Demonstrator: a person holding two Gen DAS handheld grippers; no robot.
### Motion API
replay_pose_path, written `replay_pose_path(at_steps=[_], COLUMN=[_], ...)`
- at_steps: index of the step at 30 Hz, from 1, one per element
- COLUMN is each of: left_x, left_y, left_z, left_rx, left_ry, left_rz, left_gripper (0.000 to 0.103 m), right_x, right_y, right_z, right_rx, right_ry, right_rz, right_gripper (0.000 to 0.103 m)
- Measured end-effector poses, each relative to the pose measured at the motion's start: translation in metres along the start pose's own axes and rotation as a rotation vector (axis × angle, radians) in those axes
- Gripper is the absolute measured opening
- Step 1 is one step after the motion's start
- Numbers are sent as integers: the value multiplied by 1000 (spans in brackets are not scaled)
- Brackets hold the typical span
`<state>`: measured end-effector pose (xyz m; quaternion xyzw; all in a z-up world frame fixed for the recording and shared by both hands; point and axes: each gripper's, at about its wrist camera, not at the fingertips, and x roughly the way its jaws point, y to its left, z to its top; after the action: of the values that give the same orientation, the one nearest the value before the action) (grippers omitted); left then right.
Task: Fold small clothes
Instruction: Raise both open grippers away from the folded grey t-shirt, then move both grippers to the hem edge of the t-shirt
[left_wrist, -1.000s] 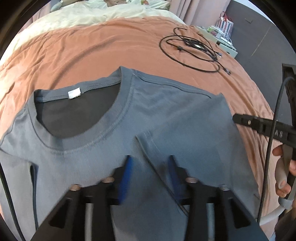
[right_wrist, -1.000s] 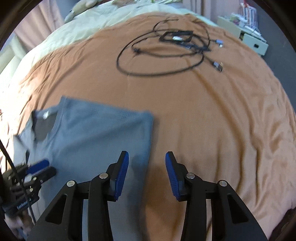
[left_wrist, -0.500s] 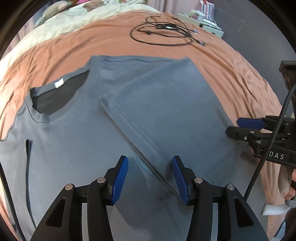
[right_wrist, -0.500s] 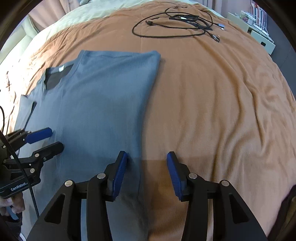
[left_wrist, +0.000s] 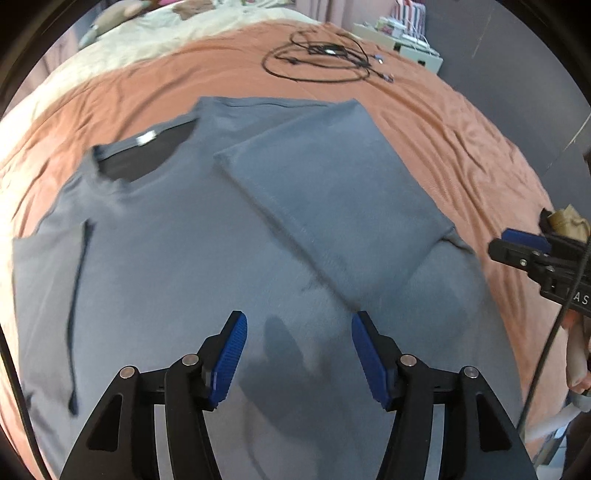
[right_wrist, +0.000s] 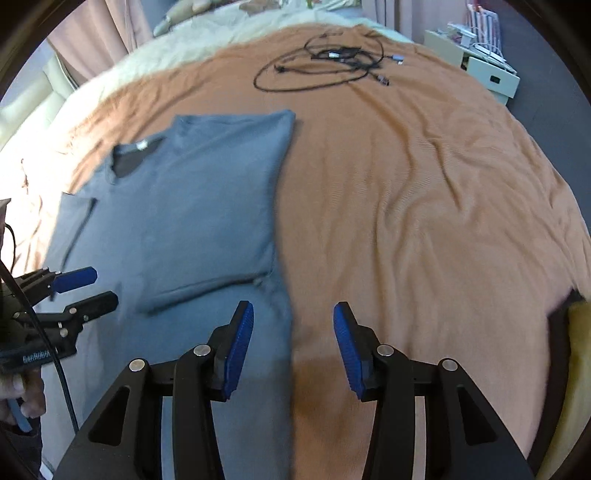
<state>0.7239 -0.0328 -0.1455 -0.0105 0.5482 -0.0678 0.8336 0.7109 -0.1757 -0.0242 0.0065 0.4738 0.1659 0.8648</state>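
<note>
One grey T-shirt (left_wrist: 229, 258) on orange bedspread (right_wrist: 424, 206), right sleeve side folded in. Left gripper (left_wrist: 297, 354) opening, empty; right gripper (right_wrist: 293, 343) parted, empty. Next, likely: fold the other side inward.

Both views are evenly lit by soft indoor light, without strong glare. In the right wrist view, brighter light falls on the far left of the bedspread (right_wrist: 424, 206), where it looks a little pale. Soft shadows lie on the grey T-shirt (left_wrist: 229, 266) just beyond the near fingers (left_wrist: 229, 354). The cloth looks slightly smeared by motion blur, while the fingers are sharp. The fisheye lens bends the scene strongly, and black corners frame each picture.
</note>
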Motion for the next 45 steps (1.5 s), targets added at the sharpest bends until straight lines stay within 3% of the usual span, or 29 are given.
replay_pose_path(at_steps=[14,16,17,18,19,21,26,38,45], left_x=[-116,-131,-140,-147,-158,-173,-204,-237,-237], left_y=[63,68,71,72,76,81,95,117,127], left_z=[-89,-101,-108,-113,-122,-133,-169,-266,-327], left_rx=[-112,-116,-117,-116,-114,-113,-121,-190,-253], left_ry=[-122,-145,-161,-175,-199,-230,-280,-316,-295], left_rz=[3,0,5,10,15,17,38,35,38], left_gripper=[61,65,71,78,83,97,101,101,97], right_x=[-105,-120,-128,-133,-144,-154,-179,-195,-205], right_y=[18,22,24,24,27,30,30,11,-5], right_z=[-99,-110,-116,-118,-126,-136,-165,-223,-268], right_rx=[-17,-19,-6,1,9,7,46,15,37], right_ry=[-60,-70,-82,-93,-114,-131,-158,-186,-202], right_rz=[-21,-34,-26,-17,-8,-17,-13,40,98], right_gripper=[43,54,75,87,88,88,88,88,88])
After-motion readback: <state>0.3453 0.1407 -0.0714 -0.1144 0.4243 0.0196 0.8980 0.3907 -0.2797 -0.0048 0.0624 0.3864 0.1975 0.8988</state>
